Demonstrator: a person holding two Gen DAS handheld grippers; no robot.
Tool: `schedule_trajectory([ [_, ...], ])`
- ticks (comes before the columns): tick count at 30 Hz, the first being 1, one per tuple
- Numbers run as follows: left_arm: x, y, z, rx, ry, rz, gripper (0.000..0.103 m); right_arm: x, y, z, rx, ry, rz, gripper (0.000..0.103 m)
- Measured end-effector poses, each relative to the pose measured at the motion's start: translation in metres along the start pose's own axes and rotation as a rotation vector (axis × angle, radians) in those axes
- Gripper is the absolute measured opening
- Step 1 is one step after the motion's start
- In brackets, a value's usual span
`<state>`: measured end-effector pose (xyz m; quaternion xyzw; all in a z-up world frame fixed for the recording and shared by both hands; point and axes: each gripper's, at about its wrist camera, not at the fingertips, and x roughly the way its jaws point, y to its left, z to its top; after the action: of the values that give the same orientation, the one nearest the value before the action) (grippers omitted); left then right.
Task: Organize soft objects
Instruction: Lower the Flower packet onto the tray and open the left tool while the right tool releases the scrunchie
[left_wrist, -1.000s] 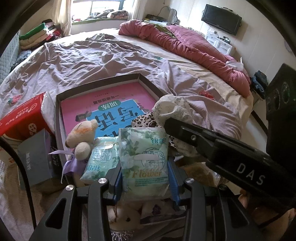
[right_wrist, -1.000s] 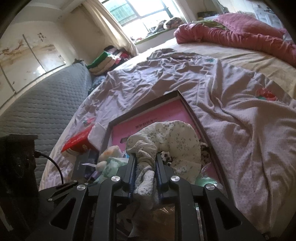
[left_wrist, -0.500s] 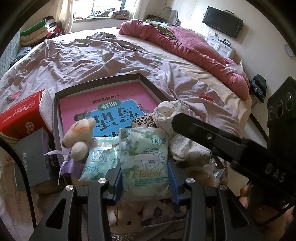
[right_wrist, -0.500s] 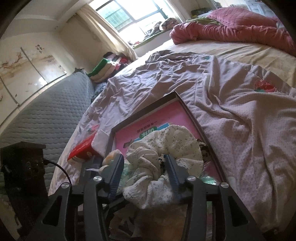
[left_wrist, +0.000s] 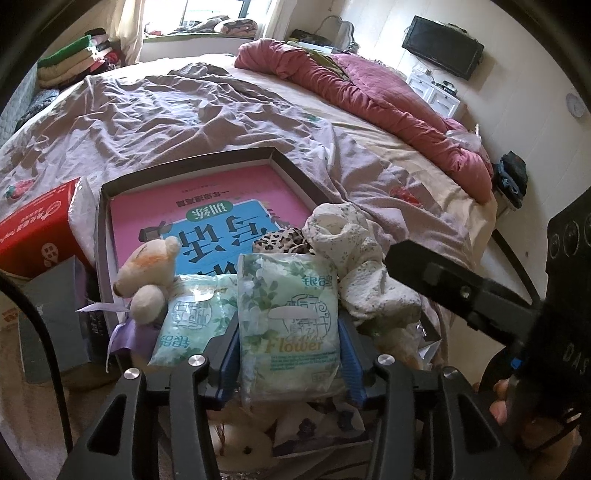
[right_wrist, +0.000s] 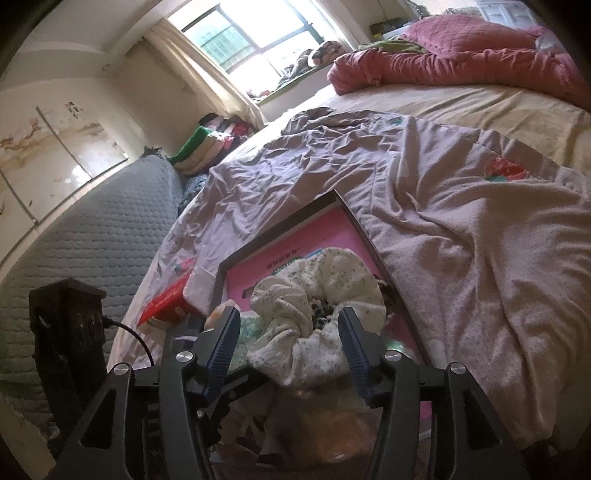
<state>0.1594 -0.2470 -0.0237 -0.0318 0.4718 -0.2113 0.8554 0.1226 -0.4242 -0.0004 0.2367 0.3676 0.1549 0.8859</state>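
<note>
Standing apart around the floral scrunchie, the right hand-held gripper has just been opening its jaws; the pads no longer press the cloth, which sits loose between them. It looks feather-light, limp and springy, best pinched across one gathered fold. The left hand-held gripper, jaws also just easing wider, brackets the green tissue pack; whether its pads press cannot be told. The pack seems light, squashy and slick-wrapped, so its middle suits best. Ahead lies the tray.
</note>
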Motion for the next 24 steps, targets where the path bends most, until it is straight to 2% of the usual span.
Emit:
schedule_trajectory([
  [4,-0.001,-0.001,0.0,0.005,0.001,0.001,0.052,-0.007,-0.002,-0.003,0.001,-0.008,-0.021,0.059],
  [9,-0.005,-0.006,-0.002,0.023,-0.005,0.001,0.061,-0.014,-0.003,-0.003,-0.002,-0.017,-0.045,0.06],
  [24,-0.035,-0.01,-0.003,0.042,-0.046,0.04,0.066,-0.031,0.011,0.001,-0.043,-0.049,-0.088,0.06],
])
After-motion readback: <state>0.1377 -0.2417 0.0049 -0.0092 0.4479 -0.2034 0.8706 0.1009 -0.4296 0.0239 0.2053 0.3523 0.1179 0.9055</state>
